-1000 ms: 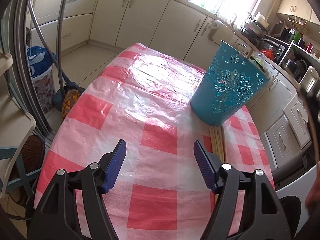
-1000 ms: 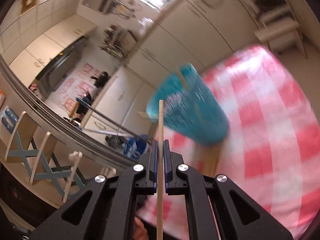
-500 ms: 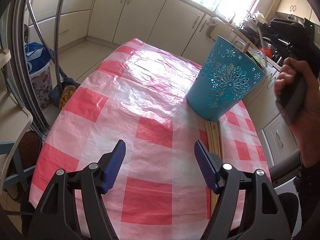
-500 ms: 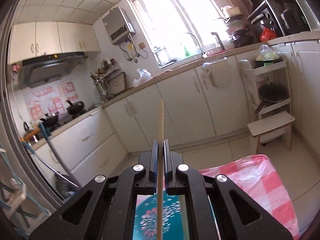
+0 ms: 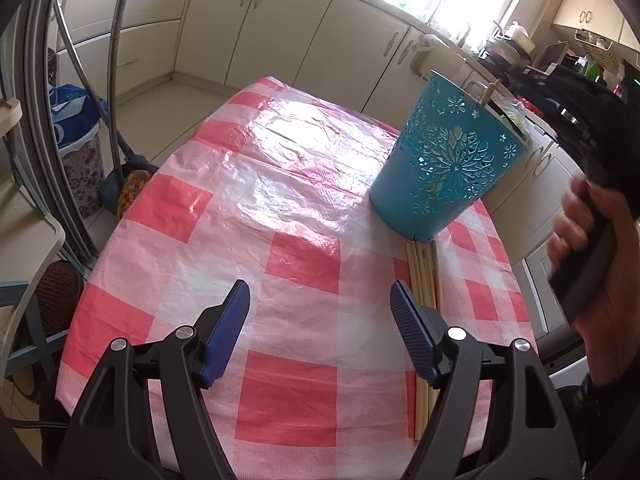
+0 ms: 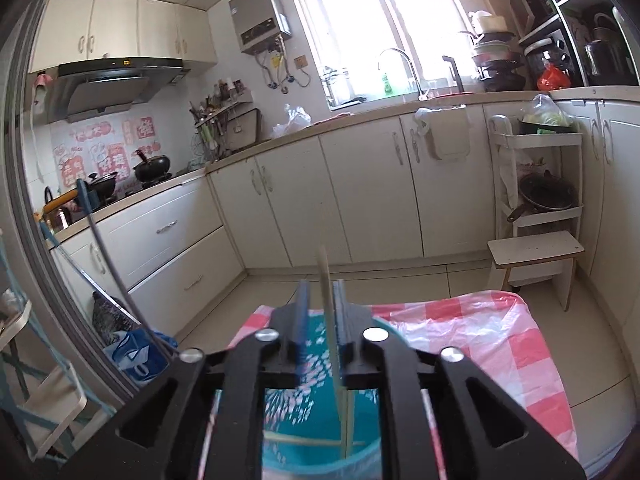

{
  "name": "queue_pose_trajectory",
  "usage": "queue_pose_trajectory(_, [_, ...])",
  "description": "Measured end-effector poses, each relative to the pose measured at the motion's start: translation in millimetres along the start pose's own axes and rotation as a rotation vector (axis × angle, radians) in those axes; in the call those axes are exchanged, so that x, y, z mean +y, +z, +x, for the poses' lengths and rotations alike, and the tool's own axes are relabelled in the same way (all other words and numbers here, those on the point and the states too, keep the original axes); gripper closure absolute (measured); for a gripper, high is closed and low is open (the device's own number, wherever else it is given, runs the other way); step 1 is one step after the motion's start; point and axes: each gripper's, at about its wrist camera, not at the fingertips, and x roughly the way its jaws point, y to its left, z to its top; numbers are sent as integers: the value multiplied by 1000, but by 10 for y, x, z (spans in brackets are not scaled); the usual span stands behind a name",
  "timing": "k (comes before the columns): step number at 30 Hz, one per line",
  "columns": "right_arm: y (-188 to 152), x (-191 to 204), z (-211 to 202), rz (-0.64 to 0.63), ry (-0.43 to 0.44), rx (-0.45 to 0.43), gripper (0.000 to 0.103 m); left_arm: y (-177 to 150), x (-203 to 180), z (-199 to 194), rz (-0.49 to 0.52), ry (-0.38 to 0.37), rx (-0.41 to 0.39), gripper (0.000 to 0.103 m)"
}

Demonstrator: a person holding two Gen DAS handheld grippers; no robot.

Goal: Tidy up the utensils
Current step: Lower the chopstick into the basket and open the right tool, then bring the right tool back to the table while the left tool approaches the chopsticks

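Observation:
A teal perforated bucket [image 5: 444, 168] stands at the table's right side, one wooden stick end showing above its rim. Several wooden chopsticks [image 5: 425, 280] lie on the checked cloth just in front of it. My left gripper [image 5: 320, 320] is open and empty, low over the cloth, left of the chopsticks. My right gripper [image 6: 322, 304] is directly above the bucket [image 6: 320, 452]; its jaws stand slightly apart with a blurred chopstick [image 6: 330, 320] between them, its lower end inside the bucket. Other chopsticks lean in the bucket.
The table [image 5: 248, 184] has a red-and-white checked plastic cloth. Kitchen cabinets run behind it. A mop, bin and blue bag [image 5: 76, 128] stand on the floor at left. A white stool [image 6: 536, 256] and shelf cart stand at right.
My right gripper's jaws have parted a little and the chopstick has slid down, now blurred, into the bucket. My left gripper has barely moved.

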Motion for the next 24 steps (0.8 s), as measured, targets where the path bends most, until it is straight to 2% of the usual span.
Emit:
queue_pose_trajectory(2, [-99,-10,-243,11,3,2,71,-1,9,-22,-7,5,-4,31])
queue_pose_trajectory(4, [-285,-38,-471,26,-30,29,57,-3,26,-38,-12,11,-4,30])
queue_pose_trajectory(5, [-434,-71,-570,35,-61,60,49,-6,32,-39,-14,16,-2,30])
queue_pose_trajectory(8, [-928,-189,-687,64,-128,204,47,-30,48,-48,-22,33,5,28])
queue_pose_trajectory(11, [-1352,-322,-670,95,-197,332,47,-71,43,-61,-17,42,16,27])
queue_pose_trajectory(13, [-1478,-394,-560,142,-200,422,47,-95,29,-76,-9,45,21,26])
queue_pose_trajectory(17, [-1483,-248,-358,72,-200,463,49,-135,4,-113,-4,50,26,24])
queue_pose_trajectory(19, [-1494,-179,-205,46,-206,488,55,-146,-14,-126,2,52,30,24])
queue_pose_trajectory(21, [-1508,-121,-21,23,-225,518,65,-153,-30,-151,10,52,29,24])
queue_pose_trajectory(24, [-1550,-81,205,6,-247,559,73,-163,-24,-168,19,56,31,23])
